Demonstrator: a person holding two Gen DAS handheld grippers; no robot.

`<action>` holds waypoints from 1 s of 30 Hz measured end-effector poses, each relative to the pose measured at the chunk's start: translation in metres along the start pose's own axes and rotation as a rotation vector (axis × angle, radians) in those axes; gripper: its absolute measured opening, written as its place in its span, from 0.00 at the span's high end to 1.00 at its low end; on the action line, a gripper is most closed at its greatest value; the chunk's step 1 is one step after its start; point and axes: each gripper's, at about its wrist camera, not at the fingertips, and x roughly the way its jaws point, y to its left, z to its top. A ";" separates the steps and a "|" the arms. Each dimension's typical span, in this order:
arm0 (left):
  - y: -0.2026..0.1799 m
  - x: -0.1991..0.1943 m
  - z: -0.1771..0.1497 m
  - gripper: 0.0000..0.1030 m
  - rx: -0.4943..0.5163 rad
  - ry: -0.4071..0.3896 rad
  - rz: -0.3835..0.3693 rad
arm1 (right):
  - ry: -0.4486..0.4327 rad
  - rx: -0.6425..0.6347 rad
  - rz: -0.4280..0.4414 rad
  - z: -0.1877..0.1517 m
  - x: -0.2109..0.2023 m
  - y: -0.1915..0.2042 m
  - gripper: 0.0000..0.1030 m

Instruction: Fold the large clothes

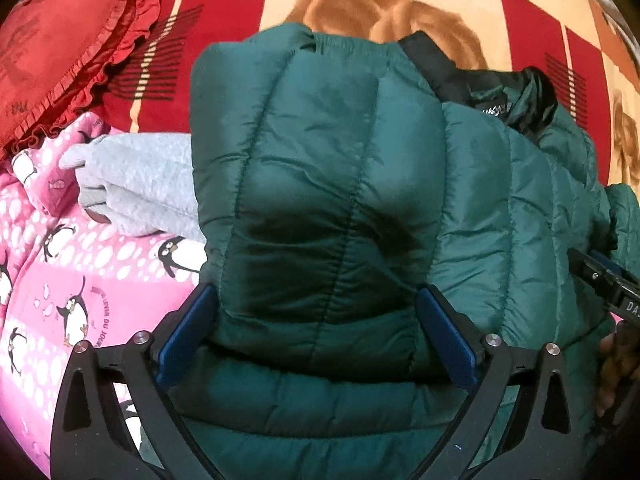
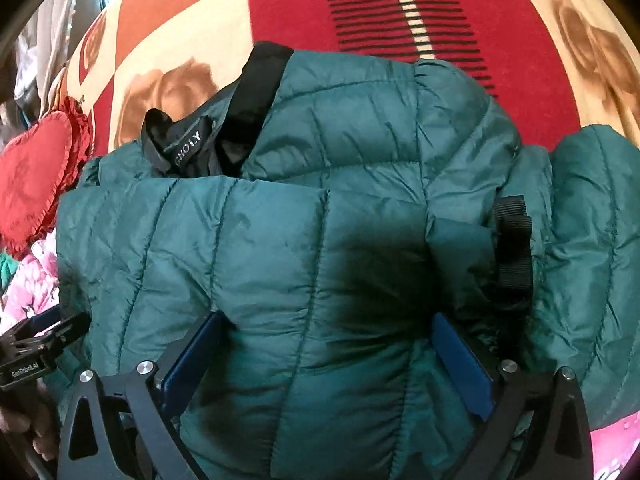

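A dark green quilted puffer jacket [image 1: 340,168] lies folded on the bed, its black collar lining and label [image 2: 188,144] at the far side. My left gripper [image 1: 316,320] is wide open, its blue pads [image 1: 188,328] on both sides of a puffy fold of the jacket. My right gripper [image 2: 328,348] is also wide open, its pads [image 2: 464,360] straddling the jacket's near edge. A black strap loop [image 2: 514,244] sits on the jacket's right part. Each gripper shows at the edge of the other's view: the right one [image 1: 608,284] and the left one [image 2: 32,352].
The bed cover [image 2: 400,8] is red and cream with dog prints. A red heart-shaped frilled pillow [image 1: 60,48] lies at the far left. A pink penguin-print garment [image 1: 80,280] and a grey fleece item [image 1: 140,184] lie left of the jacket.
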 end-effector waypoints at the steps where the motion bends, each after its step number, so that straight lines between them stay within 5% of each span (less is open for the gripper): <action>1: 0.000 0.001 0.000 0.01 -0.002 0.004 -0.002 | -0.001 0.000 0.001 0.000 -0.001 0.000 0.00; 9: 0.002 -0.036 0.002 0.01 -0.024 -0.081 -0.029 | -0.119 -0.041 -0.045 0.009 -0.067 0.027 0.00; 12: -0.008 -0.059 0.000 0.01 0.016 -0.145 -0.047 | 0.003 -0.064 -0.013 -0.003 -0.051 0.038 0.00; 16: -0.012 -0.048 -0.007 0.01 0.013 -0.061 -0.060 | 0.160 -0.064 -0.070 -0.018 -0.014 0.025 0.00; 20: -0.011 -0.054 -0.005 0.01 -0.036 -0.021 -0.077 | 0.045 -0.027 -0.112 -0.005 -0.063 0.013 0.02; 24: -0.017 -0.077 -0.015 0.01 -0.008 -0.069 -0.062 | -0.054 0.028 -0.257 -0.006 -0.118 -0.027 0.02; 30: -0.028 -0.099 -0.067 0.01 0.107 -0.095 -0.049 | -0.113 0.251 -0.504 -0.035 -0.186 -0.157 0.02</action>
